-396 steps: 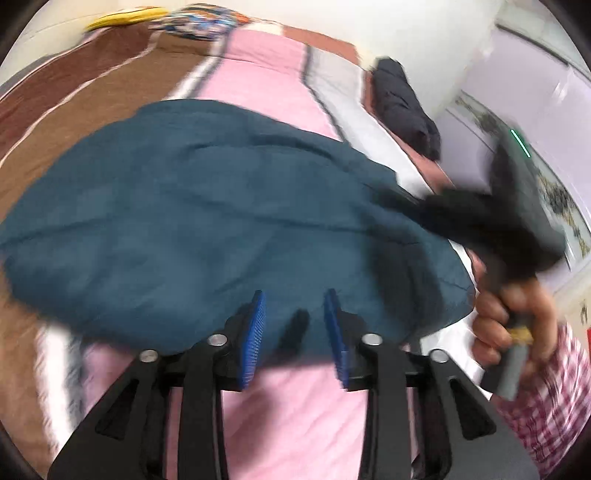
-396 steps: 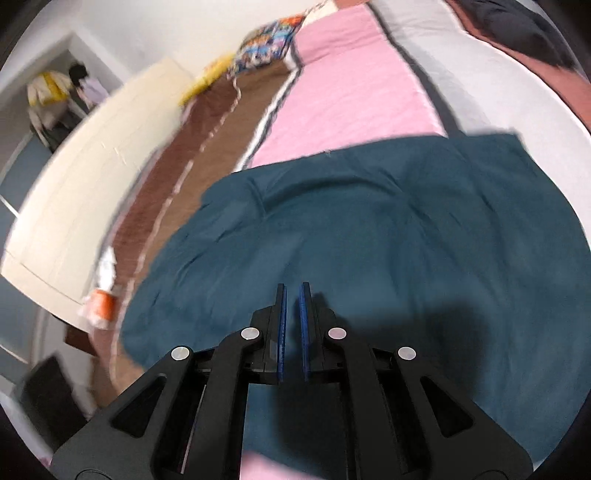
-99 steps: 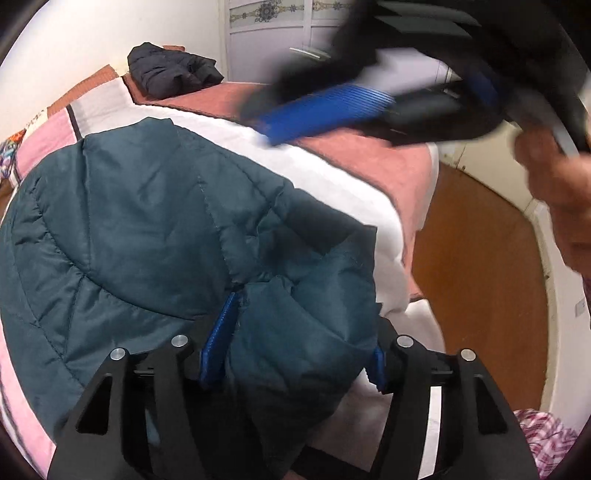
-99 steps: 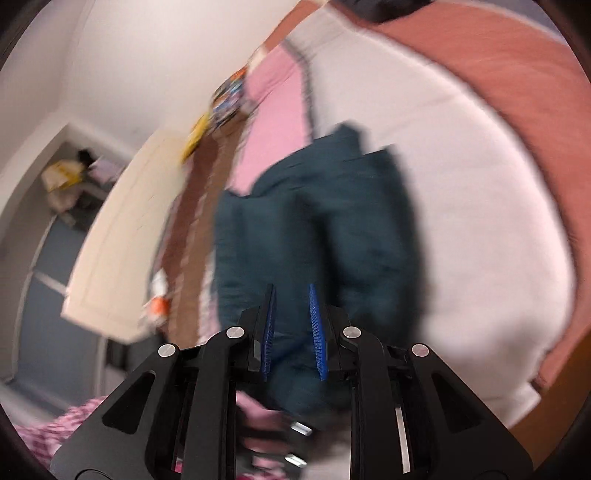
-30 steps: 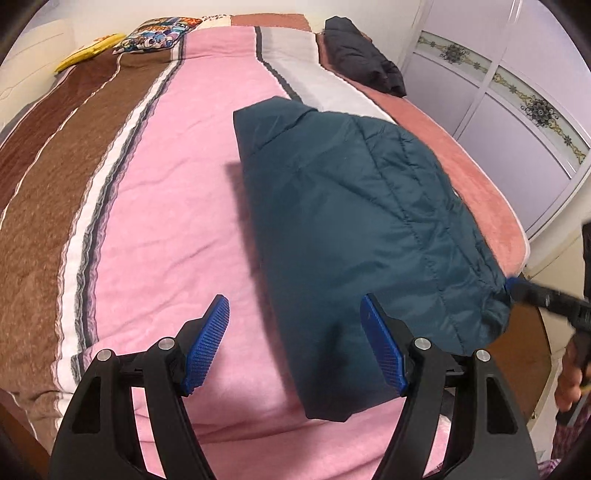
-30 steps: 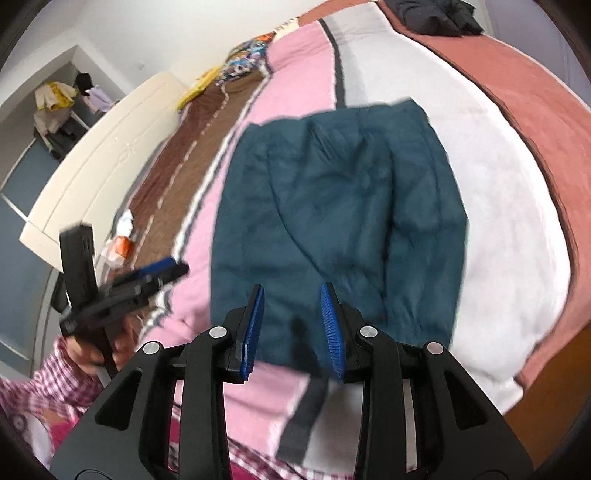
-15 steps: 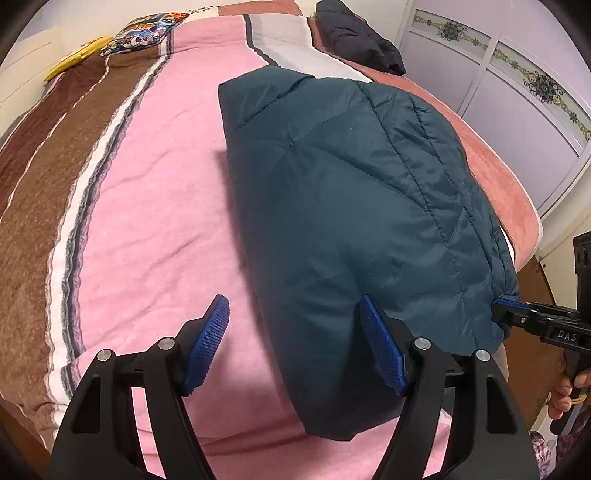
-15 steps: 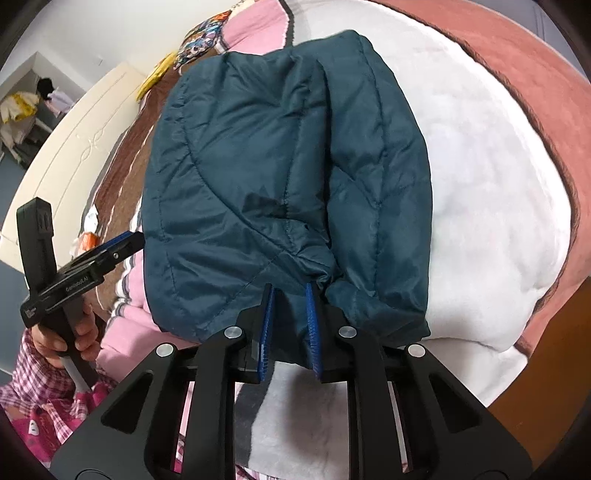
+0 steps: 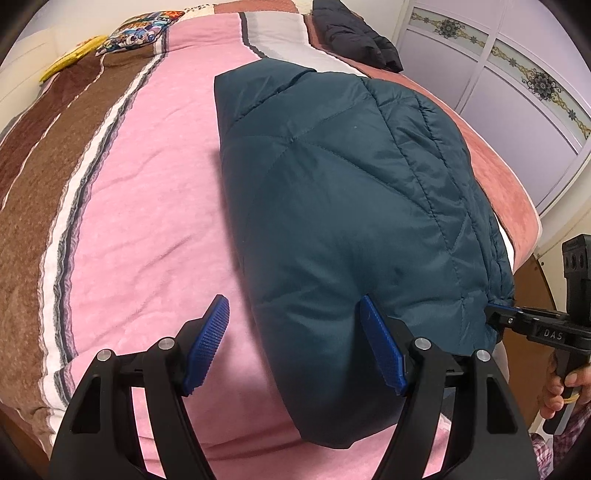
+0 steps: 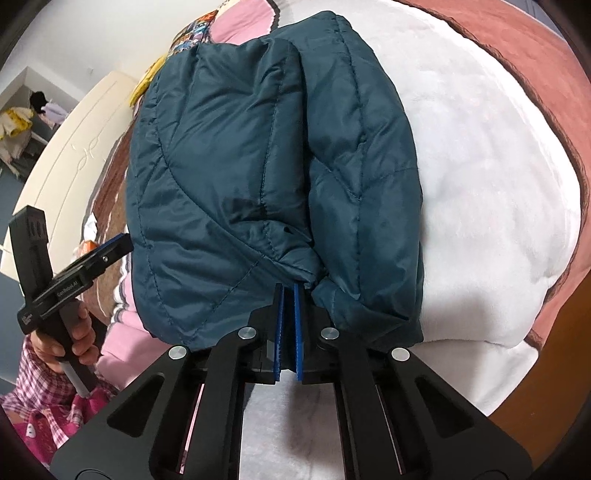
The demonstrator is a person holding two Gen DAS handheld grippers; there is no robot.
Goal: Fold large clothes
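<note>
A: Item one, the teal quilted jacket [image 9: 343,206]. Where is it lying?

B: Folded lengthwise on the striped blanket [image 9: 147,192], its near hem hanging over the blanket's front edge.

A: Item two, the right gripper [image 10: 288,295]?

B: Its jaws are pinching together on the jacket's near hem, beside the bunched fold.

A: Item three, the left gripper [image 9: 299,347]?

B: It is hovering above the jacket's near left corner with its jaws spread wide, gripping nothing.

A: Other stock?

B: A black jacket [image 9: 354,33] is lying beyond the teal one; a patterned pillow [image 9: 140,26] is sitting at the blanket's far end.
</note>
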